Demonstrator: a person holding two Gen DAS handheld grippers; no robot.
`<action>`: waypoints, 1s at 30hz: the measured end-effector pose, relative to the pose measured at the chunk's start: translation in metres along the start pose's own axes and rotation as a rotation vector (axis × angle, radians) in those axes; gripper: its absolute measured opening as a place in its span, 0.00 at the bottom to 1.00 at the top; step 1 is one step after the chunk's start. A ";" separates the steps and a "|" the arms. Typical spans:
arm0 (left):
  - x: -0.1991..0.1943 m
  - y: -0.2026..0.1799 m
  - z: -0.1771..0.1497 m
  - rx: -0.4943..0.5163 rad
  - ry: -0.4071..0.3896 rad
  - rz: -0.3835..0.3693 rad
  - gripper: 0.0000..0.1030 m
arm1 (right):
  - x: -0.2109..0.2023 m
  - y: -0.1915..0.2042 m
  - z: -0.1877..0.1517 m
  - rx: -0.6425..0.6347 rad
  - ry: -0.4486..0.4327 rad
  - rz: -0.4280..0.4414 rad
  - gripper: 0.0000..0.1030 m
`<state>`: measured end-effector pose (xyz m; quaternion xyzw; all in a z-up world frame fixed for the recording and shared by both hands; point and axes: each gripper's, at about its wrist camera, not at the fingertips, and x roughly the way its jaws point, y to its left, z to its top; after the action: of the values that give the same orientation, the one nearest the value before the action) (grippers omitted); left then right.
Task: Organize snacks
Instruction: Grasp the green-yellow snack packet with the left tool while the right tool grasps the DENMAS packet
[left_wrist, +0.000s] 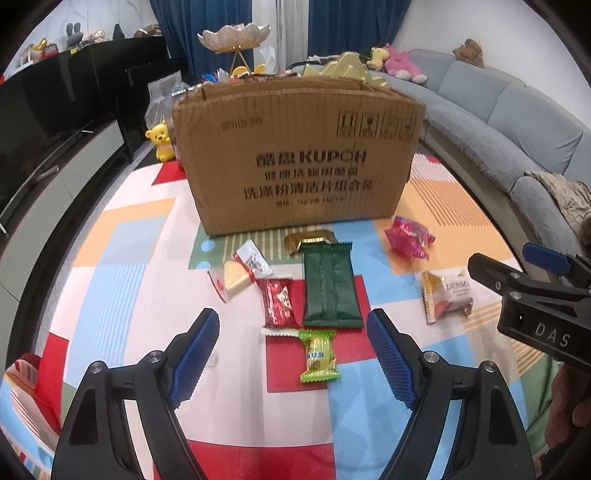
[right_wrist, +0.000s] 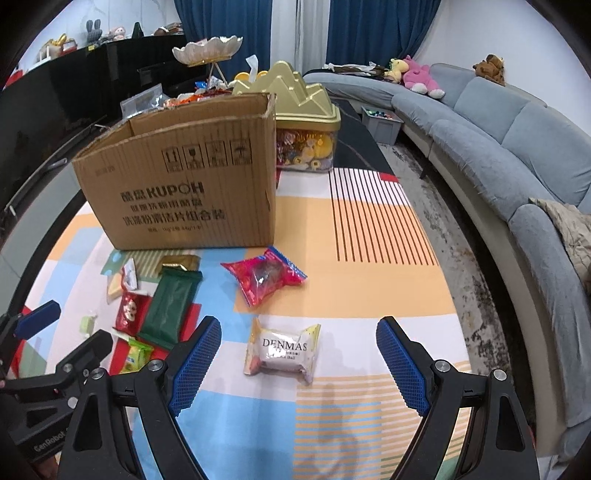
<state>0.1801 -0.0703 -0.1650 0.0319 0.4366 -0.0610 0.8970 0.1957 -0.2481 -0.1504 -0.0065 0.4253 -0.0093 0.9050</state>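
Both grippers hover with jaws spread wide — left gripper (left_wrist: 293, 354) over the green snack (left_wrist: 320, 356), right gripper (right_wrist: 299, 363) around the Denmas pack (right_wrist: 282, 349). Other snacks lie at twelve o'clock, before the box (left_wrist: 299, 155) on the tabletop (right_wrist: 388, 288).

Both wrist cameras look forward and down from low over the patterned mat (left_wrist: 122, 258) toward the cardboard box (left_wrist: 295, 158) (the right one further right), sharing box and scattered snacks.

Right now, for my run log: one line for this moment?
left gripper: open, above green snack | right gripper: open, above DENMAS packet | cardboard box: behind
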 end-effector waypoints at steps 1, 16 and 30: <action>0.003 0.000 -0.003 0.001 0.006 0.000 0.79 | 0.003 0.000 -0.001 0.002 0.005 0.000 0.84; 0.038 -0.007 -0.022 0.021 0.067 0.007 0.66 | 0.036 -0.001 -0.015 0.004 0.047 -0.003 0.84; 0.050 -0.012 -0.029 0.016 0.090 -0.010 0.51 | 0.059 0.001 -0.020 0.014 0.084 0.004 0.84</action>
<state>0.1866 -0.0832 -0.2221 0.0394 0.4762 -0.0674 0.8759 0.2178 -0.2483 -0.2084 0.0013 0.4628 -0.0106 0.8864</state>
